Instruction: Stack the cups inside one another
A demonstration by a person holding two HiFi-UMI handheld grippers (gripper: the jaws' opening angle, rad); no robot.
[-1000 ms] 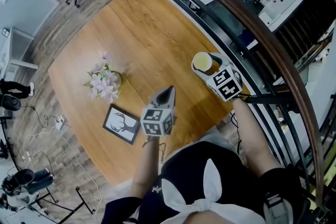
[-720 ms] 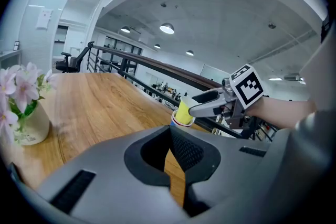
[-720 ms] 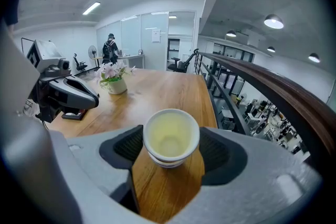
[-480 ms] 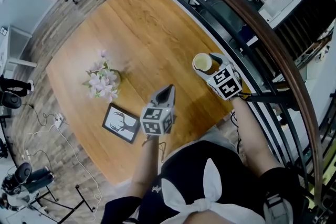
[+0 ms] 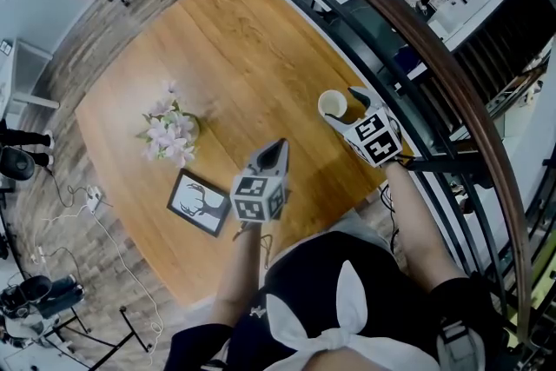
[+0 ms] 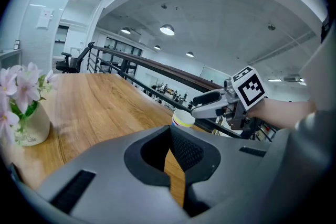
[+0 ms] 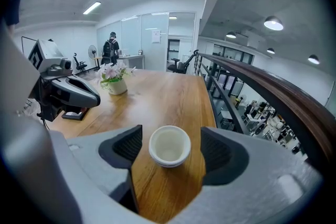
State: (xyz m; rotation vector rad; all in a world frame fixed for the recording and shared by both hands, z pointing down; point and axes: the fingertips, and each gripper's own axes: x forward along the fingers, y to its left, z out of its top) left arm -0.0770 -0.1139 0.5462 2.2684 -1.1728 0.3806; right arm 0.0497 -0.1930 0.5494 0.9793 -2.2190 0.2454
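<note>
At 3 o'clock on the bench (image 5: 234,39), close to the edge along the railing (image 5: 434,56), stand the cups (image 5: 333,105). My right forearm runs in from 5 o'clock, and my right claw (image 5: 347,110) lies level around them, jaws wide apart, one ribbed pad on each side and wood showing in both gaps, so it grips nothing. My left forearm comes straight up from 6 o'clock. My left claw (image 5: 274,154) hovers at 5 o'clock of the bench's middle, pointing toward 12, jaws drawn together on nothing.

White and round-mouthed, the cups show a second rim just under the top one; the left gripper view shows a yellow and blue band on the side. Warm, smooth planks make up the bench, with rounded corners.

A pale vase of pink flowers (image 5: 174,135) sits at 9 o'clock and a dark picture frame (image 5: 198,204) lies flat at 7 o'clock, both well apart from the cups. Bare wood runs from the middle out to 12 o'clock.
</note>
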